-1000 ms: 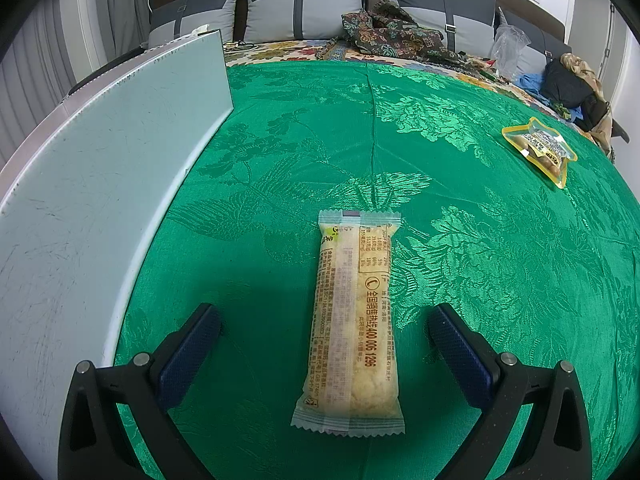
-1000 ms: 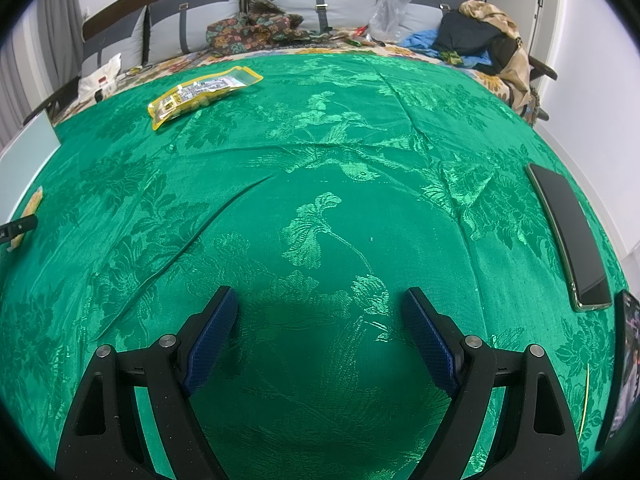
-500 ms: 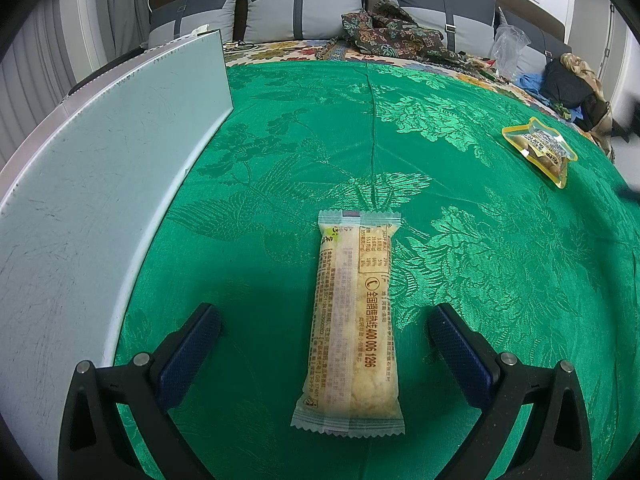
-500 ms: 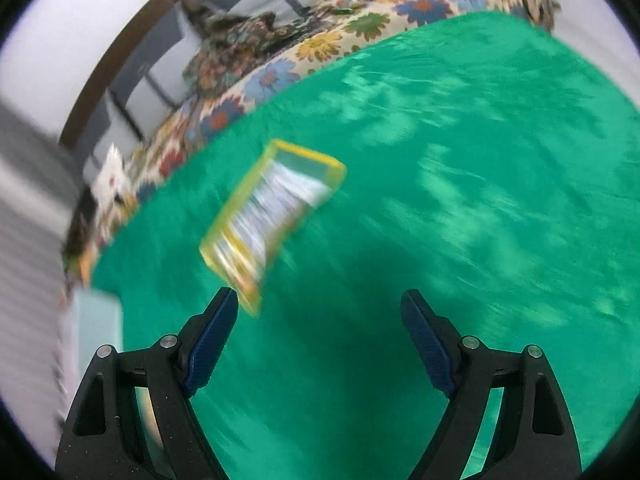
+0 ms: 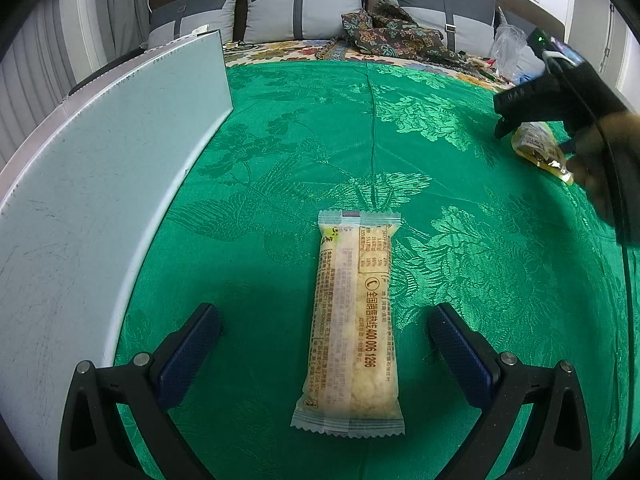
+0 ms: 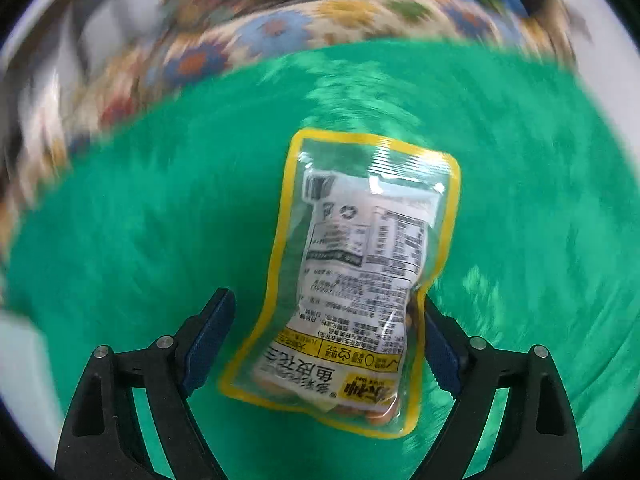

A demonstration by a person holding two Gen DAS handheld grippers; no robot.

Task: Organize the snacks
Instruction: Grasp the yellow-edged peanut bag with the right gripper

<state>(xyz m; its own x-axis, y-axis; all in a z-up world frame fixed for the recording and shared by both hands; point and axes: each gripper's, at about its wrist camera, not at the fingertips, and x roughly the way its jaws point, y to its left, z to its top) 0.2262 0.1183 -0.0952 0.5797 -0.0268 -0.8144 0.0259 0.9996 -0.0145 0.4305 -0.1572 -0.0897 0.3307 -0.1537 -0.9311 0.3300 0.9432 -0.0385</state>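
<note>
A long beige snack bar (image 5: 352, 320) in a clear wrapper lies flat on the green bedspread (image 5: 320, 140). My left gripper (image 5: 324, 316) stands open around the bar's near half, with both fingers well clear of it. A yellow-edged snack bag (image 6: 360, 260) lies label up on the cloth. My right gripper (image 6: 326, 304) points down over it, its jaws opening with the bag's near end between them. The right pad is at the bag's edge and the left pad stands apart. In the left wrist view that right gripper (image 5: 536, 140) sits over the yellow bag (image 5: 538, 146) at the far right.
A pale grey-blue board (image 5: 100, 180) runs along the left side of the bedspread. Grey pillows (image 5: 304, 8), a patterned cloth (image 5: 392, 36) and a plastic bag (image 5: 508, 44) lie by the headboard. A person's hand (image 5: 600, 168) holds the right gripper.
My right gripper swept across the bed to the yellow-edged bag, which now lies between its fingers. It has also come into the left wrist view. The left gripper and the bar stayed put.
</note>
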